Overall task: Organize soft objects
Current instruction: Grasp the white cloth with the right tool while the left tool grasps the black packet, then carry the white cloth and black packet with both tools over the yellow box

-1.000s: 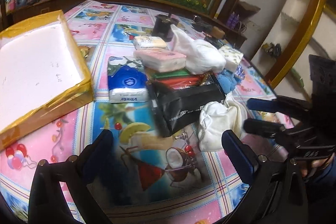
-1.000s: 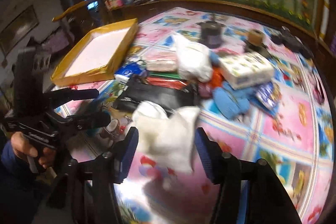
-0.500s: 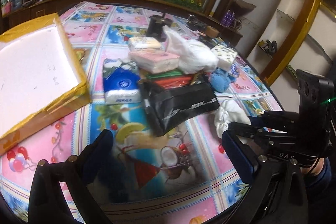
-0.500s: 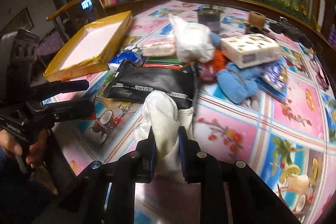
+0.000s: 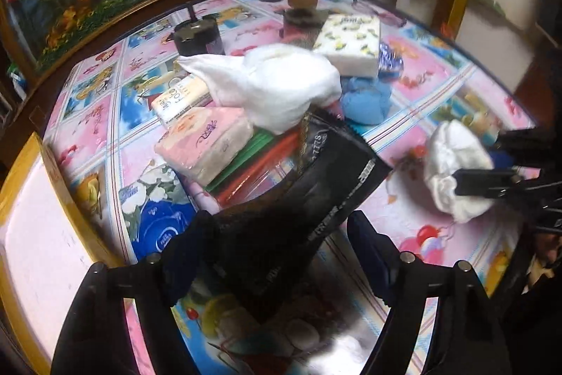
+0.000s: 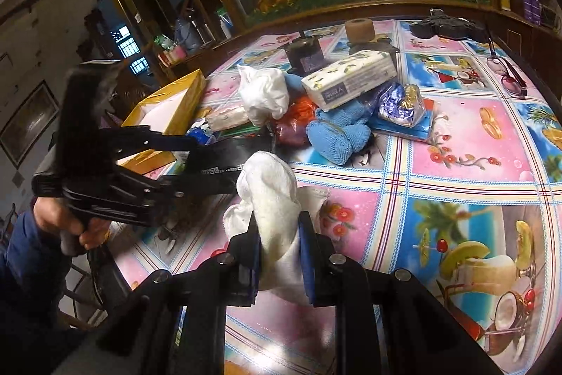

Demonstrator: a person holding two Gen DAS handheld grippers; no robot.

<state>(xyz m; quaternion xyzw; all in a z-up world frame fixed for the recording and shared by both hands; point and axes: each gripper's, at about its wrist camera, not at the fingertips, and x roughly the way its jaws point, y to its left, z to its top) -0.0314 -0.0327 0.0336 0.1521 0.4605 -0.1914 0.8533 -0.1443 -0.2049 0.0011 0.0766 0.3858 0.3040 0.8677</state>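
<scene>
Two grippers now work the pile: the right gripper (image 6: 279, 255) has clamped the white cloth (image 6: 272, 195) and lifted it off the counter (image 6: 467, 146), while the left gripper (image 5: 272, 257), jaws wide, has advanced to straddle the black pouch (image 5: 309, 178) at twelve o'clock, likely the next pick.

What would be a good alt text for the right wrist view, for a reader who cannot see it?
The right gripper is shut on a white cloth above a colourful tablecloth. To its left, the left gripper reaches toward a black pouch. Behind lie a tissue pack, a blue knitted item and a yellow box.
</scene>
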